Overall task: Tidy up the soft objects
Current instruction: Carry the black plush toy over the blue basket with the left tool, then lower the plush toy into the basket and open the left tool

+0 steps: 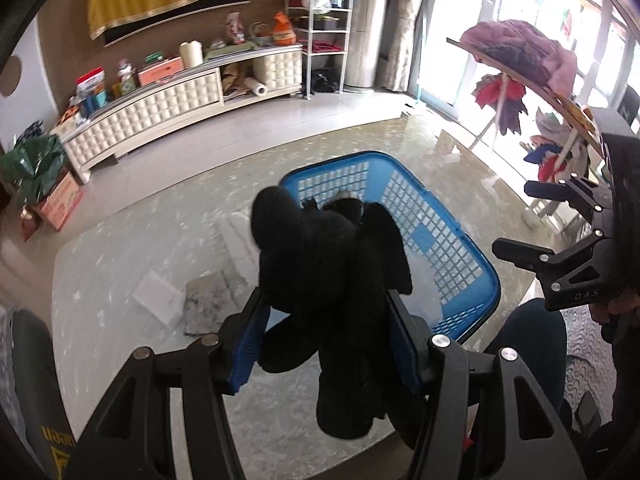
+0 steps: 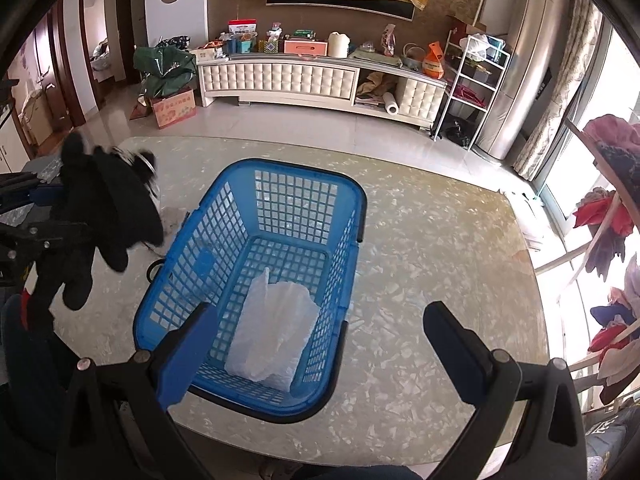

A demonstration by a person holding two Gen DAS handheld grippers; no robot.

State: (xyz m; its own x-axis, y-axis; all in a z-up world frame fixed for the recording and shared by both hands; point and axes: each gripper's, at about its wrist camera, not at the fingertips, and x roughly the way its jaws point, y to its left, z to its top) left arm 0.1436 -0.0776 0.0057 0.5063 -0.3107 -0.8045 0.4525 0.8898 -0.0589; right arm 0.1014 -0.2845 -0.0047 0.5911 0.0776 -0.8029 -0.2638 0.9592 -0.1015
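Here the left gripper (image 1: pixel 326 320) has its blue-padded fingers (image 1: pixel 248 344) clamped on a black plush toy (image 1: pixel 320 256), which hangs in the air between them, its limbs drooping below the pads and its head rising above. Seen from the right wrist camera, the same toy (image 2: pixel 108 208) is held up to the left of the blue basket (image 2: pixel 352 208), above the counter (image 2: pixel 432 272) rather than over the basket's opening. The basket is a lattice-walled plastic one standing on the pale, marble-patterned counter, and in it lies a crumpled white plastic bag (image 2: pixel 276 332) on the floor of the near end. From the left wrist camera the basket (image 1: pixel 472 256) sits just behind and to the right of the toy, partly hidden by it.

The right gripper (image 2: pixel 316 344) hovers over the near end of the basket with its fingers spread wide and nothing between them; one blue pad (image 2: pixel 188 356) shows on the left finger. In the left wrist view the right gripper (image 1: pixel 524 216) appears at the right edge, fingers apart.

On the counter to the left of the toy lie a white flat piece (image 1: pixel 156 300) and a greyish mottled sheet (image 1: pixel 208 304), touching at their edges
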